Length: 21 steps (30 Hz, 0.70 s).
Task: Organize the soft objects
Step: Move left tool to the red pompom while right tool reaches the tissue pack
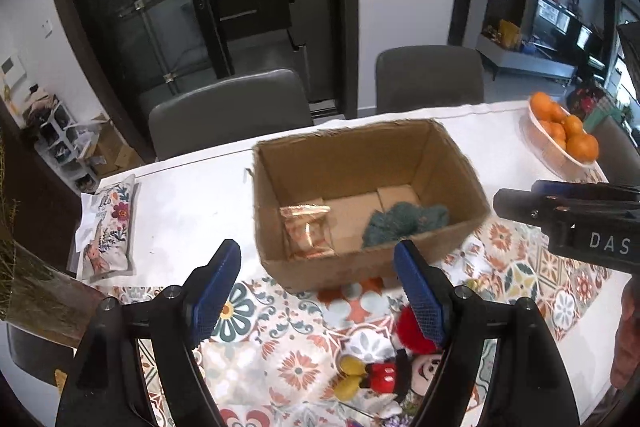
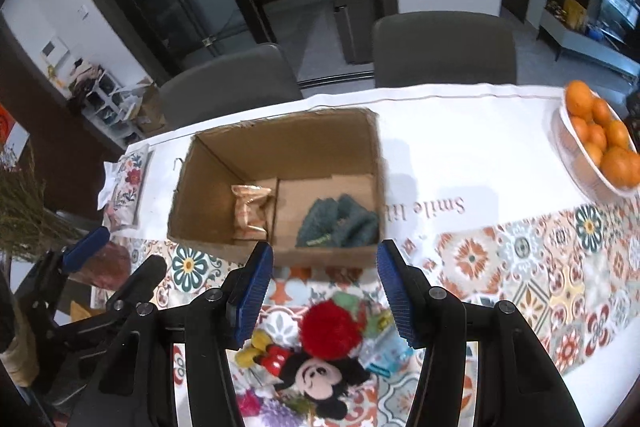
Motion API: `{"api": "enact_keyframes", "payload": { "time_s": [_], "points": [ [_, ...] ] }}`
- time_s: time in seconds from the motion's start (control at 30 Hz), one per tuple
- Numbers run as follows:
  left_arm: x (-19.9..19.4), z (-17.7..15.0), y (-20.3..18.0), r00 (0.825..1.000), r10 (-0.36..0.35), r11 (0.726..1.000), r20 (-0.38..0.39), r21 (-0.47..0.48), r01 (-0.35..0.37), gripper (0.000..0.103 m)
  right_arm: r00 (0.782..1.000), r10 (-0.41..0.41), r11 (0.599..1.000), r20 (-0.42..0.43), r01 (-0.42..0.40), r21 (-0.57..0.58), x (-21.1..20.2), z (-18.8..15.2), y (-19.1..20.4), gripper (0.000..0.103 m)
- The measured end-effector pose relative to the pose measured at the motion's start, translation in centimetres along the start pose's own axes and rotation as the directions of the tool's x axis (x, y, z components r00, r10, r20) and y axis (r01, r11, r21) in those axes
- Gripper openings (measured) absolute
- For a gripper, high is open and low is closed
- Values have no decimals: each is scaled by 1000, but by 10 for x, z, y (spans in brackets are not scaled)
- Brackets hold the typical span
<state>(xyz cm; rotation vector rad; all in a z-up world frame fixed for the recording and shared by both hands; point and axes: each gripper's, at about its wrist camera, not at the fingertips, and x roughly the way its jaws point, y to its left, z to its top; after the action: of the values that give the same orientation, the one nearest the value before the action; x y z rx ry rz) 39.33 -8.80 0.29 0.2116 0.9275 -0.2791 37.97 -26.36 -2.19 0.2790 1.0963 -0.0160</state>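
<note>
1. Hovering over the patterned tablecloth (image 2: 520, 267) with both grippers, we see each one spread wide and holding nothing.
2. Left gripper (image 1: 320, 291): blue pads apart, pointing at the near wall of the cardboard box (image 1: 360, 255). In the right wrist view it shows at lower left (image 2: 116, 259), also spread.
3. Right gripper (image 2: 324, 287): fingers apart, above the toy pile. Its black body enters the left wrist view from the right edge (image 1: 580, 223).
4. Mickey Mouse plush (image 2: 316, 371) lies on the tablecloth just in front of the box, below and between the right gripper's fingers, not touched.
5. Red pom-pom (image 2: 330, 327) sits against the plush's head; small green and teal items (image 2: 380, 343) lie just beside it, too blurred for us to name.
6. Inside the box: teal knitted piece (image 2: 340, 223) at right, shiny gold packet (image 2: 250, 211) at left.
7. Floral pouch (image 1: 110, 227) lies on the white table (image 1: 192, 207), left of the box and apart from it.
8. Bowl of oranges (image 2: 600, 147) stands at far right, well apart.
</note>
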Motion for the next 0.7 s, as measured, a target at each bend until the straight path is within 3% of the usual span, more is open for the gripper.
{"api": "enact_keyframes", "payload": {
  "time_s": [0.33,0.7],
  "points": [
    [-4,-32,-37,998,-69,993,4,93,68,80,999,-15,988,39,9,152,-7,-54,-40,56],
    [13,-61,-66,992,-122,969,-21,216,123,81,1000,14,957,16,-18,290,22,-103,-71,62]
  ]
}}
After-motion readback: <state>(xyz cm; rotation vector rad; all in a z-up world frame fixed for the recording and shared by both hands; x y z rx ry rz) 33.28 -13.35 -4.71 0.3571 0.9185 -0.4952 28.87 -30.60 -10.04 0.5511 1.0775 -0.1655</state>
